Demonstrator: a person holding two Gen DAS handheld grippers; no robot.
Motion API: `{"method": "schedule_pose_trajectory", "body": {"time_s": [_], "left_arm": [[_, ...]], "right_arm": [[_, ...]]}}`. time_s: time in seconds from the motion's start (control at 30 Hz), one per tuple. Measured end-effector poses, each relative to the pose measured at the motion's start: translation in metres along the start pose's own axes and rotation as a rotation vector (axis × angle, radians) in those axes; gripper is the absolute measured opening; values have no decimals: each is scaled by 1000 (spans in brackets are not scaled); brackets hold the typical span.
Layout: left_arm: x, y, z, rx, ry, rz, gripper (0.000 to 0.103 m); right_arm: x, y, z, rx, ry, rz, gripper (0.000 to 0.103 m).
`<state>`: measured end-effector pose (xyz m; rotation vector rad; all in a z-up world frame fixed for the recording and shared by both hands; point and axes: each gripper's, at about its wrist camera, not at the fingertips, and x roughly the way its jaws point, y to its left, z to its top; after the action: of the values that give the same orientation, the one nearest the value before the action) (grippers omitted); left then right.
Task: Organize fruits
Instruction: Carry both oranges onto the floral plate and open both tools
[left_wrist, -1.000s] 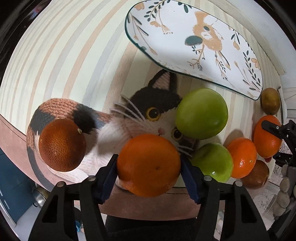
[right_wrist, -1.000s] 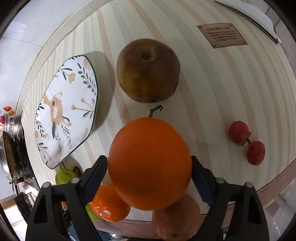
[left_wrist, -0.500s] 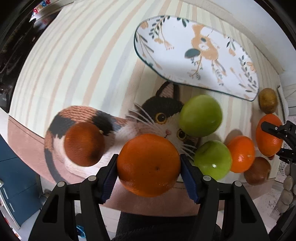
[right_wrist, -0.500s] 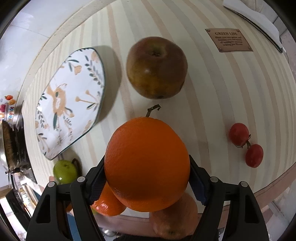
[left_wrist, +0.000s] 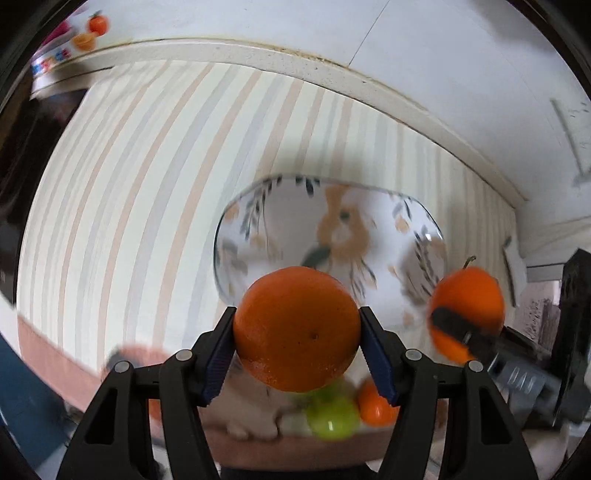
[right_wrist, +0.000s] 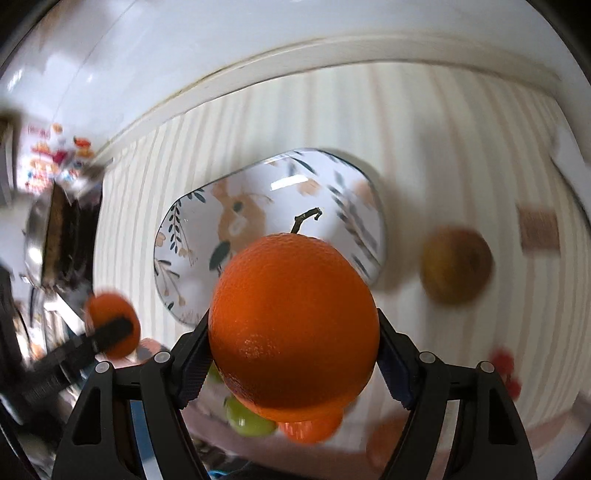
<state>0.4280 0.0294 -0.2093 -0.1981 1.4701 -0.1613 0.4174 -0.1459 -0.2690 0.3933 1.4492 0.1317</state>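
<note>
Change since a second ago: both grippers are rising off the striped mat (left_wrist: 122, 206) with their fruit and are swinging toward the plate, which was off to one side in each view and is now lying dead ahead. The cat picture that was filling the left view is sinking to the bottom edge, and the surroundings are blurring.

Item 1, left gripper (left_wrist: 297, 343): its jaws are standing about half open and are pressing on both sides of a tangerine (left_wrist: 297, 328), which is sitting squarely between the blue pads, clear of the mat.

Item 2, right gripper (right_wrist: 293, 354): its jaws are standing wider and are clamping a larger stemmed orange (right_wrist: 293, 317), which is filling the gap between the pads, stem pointing away from the camera.

Item 3, below and behind the held fruit: a green apple (left_wrist: 332, 417) and a loose orange (left_wrist: 375, 406) are lying on the mat.

Item 4, beyond: the bird-patterned plate (left_wrist: 384, 210) is lying on the mat ahead of both jaws, with nothing on it.

Item 5, farther right in the right view: a brown apple (right_wrist: 456, 269) and blurred red tomatoes (right_wrist: 504, 365) are resting on the mat, well apart.
</note>
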Motion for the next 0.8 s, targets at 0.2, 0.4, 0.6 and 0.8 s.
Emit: {"method": "schedule_pose_trajectory", "body": {"time_s": [0.2,0.4,0.6,0.8], "left_arm": [[50,3,52,-8,113,4,62],[78,10,70,-47,180,-22,62],[91,7,78,-45,208,-10,62],[93,5,78,-31,219,8,62]], "right_arm": [[46,15,45,-94,77,-50,80],[80,21,67,-127,126,-64,80],[91,23,77,-140,165,-71,81],[94,26,91,-130,177,-53,84]]}}
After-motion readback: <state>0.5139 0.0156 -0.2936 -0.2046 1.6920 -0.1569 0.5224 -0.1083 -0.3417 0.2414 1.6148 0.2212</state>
